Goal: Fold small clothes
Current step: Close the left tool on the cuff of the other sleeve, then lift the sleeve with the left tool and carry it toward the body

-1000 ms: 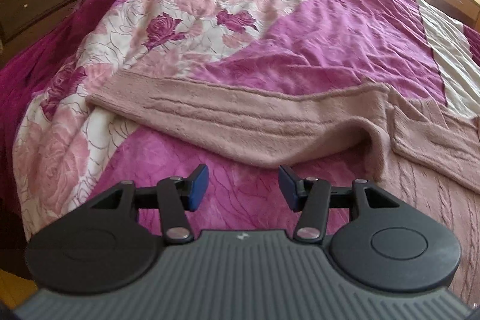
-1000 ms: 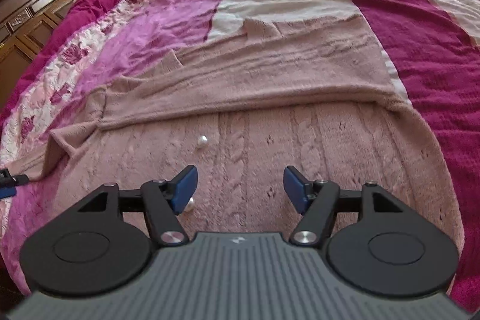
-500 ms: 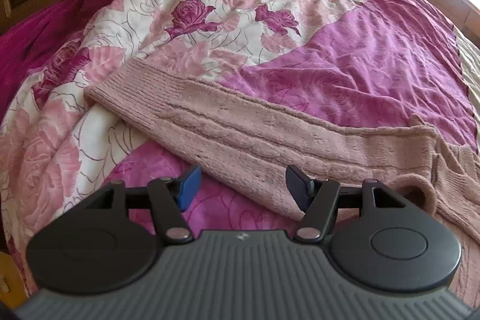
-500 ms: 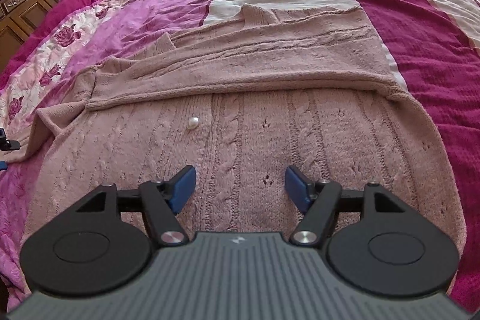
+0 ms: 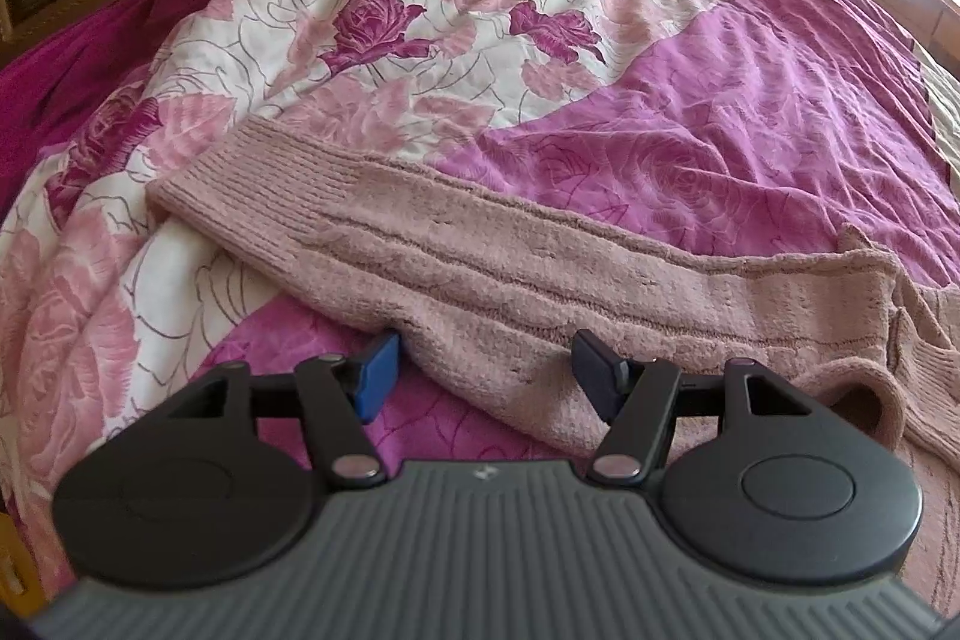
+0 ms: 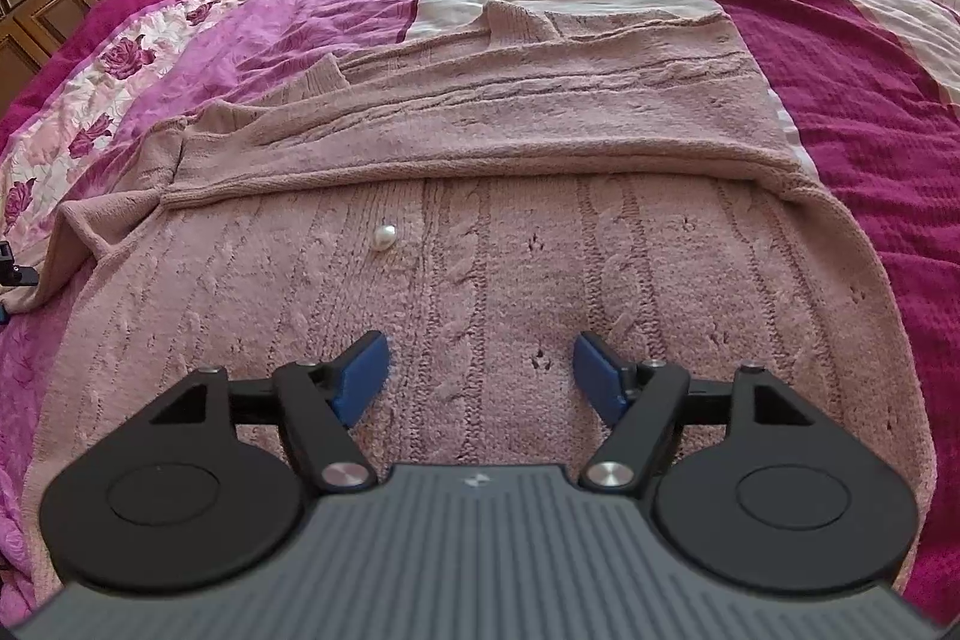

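I am folding the pink knit cardigan, which is lying flat on the bedspread; I place everything from its pearl button. My left tongs are hanging spread over the near edge of the sleeve, which is stretching out well to the left of the button, away from the body. Nothing is pinched, and the knit is lying between the pads. My right tongs are hovering just on my side of the button over the cable-knit front, their jaws opening, with only flat knit below them.

To do this well, I am thinking I should lower the left pads around the sleeve's edge, bite both layers, then carry it across towards the button without dragging the body. The right tongs could be pinning the front meanwhile.

The far sleeve beyond the button is already lying folded across. The hem nearest me is being hidden under both tool bodies. I cannot tell whether the pads are touching the knit.
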`<state>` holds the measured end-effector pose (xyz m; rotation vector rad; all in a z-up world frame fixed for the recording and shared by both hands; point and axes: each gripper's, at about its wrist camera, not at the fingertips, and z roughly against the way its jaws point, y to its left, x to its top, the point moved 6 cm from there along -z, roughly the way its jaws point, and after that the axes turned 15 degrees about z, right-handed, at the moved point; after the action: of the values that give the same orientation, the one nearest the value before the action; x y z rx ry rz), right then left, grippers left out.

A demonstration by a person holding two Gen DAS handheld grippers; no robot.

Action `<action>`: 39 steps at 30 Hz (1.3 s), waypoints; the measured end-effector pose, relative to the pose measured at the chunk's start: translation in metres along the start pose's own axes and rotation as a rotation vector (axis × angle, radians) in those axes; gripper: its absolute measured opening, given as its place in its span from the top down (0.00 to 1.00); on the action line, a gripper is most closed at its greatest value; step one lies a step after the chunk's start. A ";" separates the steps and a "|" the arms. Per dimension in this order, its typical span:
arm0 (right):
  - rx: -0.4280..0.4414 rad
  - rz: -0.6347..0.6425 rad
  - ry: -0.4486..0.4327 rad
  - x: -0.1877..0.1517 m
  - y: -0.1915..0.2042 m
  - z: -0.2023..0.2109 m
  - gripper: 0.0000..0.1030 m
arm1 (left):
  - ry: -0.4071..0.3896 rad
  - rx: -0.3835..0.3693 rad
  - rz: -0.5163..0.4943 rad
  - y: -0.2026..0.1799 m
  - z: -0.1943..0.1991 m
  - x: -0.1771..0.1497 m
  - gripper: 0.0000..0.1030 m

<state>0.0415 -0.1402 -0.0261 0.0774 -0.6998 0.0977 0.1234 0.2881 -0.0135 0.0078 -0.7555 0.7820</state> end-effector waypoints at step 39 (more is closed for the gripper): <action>0.011 -0.065 -0.073 0.004 -0.021 0.017 0.24 | -0.382 -0.252 -0.048 -0.062 0.094 0.064 0.90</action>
<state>0.0367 -0.1624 -0.0113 0.1144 -0.7691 0.0363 0.1348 0.2585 0.1121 -0.0526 -1.2086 0.6413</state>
